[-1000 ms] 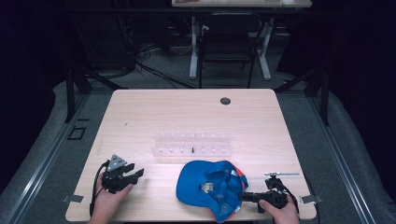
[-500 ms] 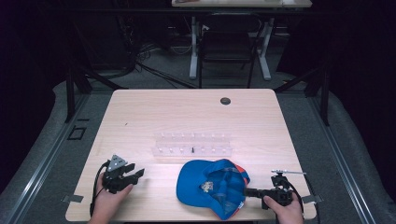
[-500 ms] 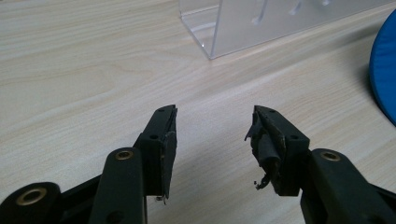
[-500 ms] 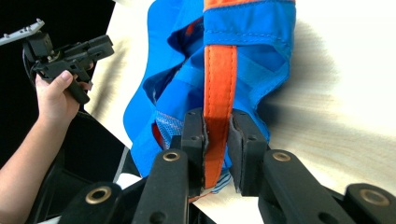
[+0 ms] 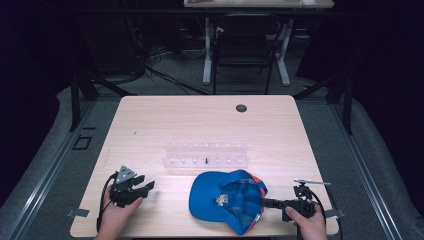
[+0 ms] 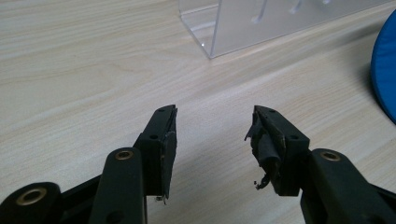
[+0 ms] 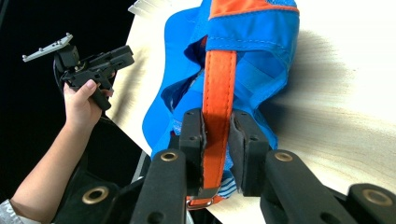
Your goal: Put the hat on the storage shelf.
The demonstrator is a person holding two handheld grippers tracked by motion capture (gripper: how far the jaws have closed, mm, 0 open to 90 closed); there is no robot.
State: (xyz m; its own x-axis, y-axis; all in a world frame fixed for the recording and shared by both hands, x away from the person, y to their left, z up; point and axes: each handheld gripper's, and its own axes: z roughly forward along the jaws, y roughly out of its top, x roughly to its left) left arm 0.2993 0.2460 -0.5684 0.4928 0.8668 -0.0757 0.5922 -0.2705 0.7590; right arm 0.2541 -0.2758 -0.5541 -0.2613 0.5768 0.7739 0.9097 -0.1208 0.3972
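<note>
right gripper view: the right gripper's [image 7: 217, 154] black jaws clamp the cap's [image 5: 227, 200] stitched orange fabric strap [image 7: 218, 88]. the soft blue cap lies on the pale wood-grain worktop [image 5: 200, 125] before a clear acrylic rack [image 5: 206, 155]. the left gripper's [image 6: 212, 140] jaws stand apart, holding nothing.

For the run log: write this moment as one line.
left gripper: open, empty, over table | right gripper: shut on orange strap of blue cap | clear rack: untouched
</note>
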